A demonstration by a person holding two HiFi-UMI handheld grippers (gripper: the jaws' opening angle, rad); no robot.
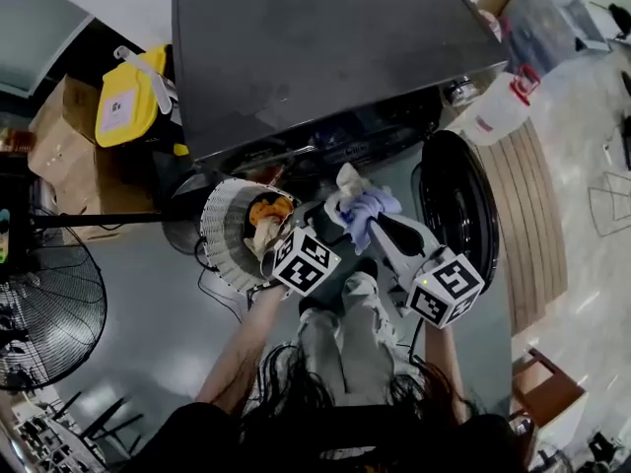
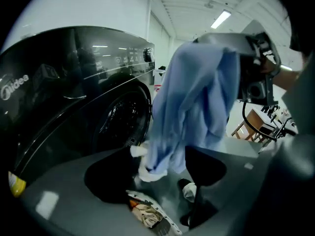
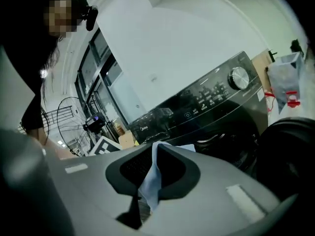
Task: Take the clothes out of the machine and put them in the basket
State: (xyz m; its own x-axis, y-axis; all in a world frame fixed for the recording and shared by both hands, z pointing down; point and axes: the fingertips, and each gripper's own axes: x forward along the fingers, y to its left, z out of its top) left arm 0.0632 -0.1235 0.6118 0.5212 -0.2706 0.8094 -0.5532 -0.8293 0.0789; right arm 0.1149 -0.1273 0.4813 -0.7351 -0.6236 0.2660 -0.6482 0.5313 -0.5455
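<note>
**Blue garment aloft, short of the basket**

The front-loading washing machine (image 1: pixel 325 57) stands with its door (image 1: pixel 458 205) open. The white laundry basket (image 1: pixel 215 249) sits just beside it, with some clothes inside. The pale blue garment (image 1: pixel 370 208) hangs before the opening, pinched in the right gripper (image 3: pixel 153 156). The left gripper (image 2: pixel 157 175) is spread and empty. If let go here, the garment would likely land beside the basket, and so thin a pinch could slip.
</note>
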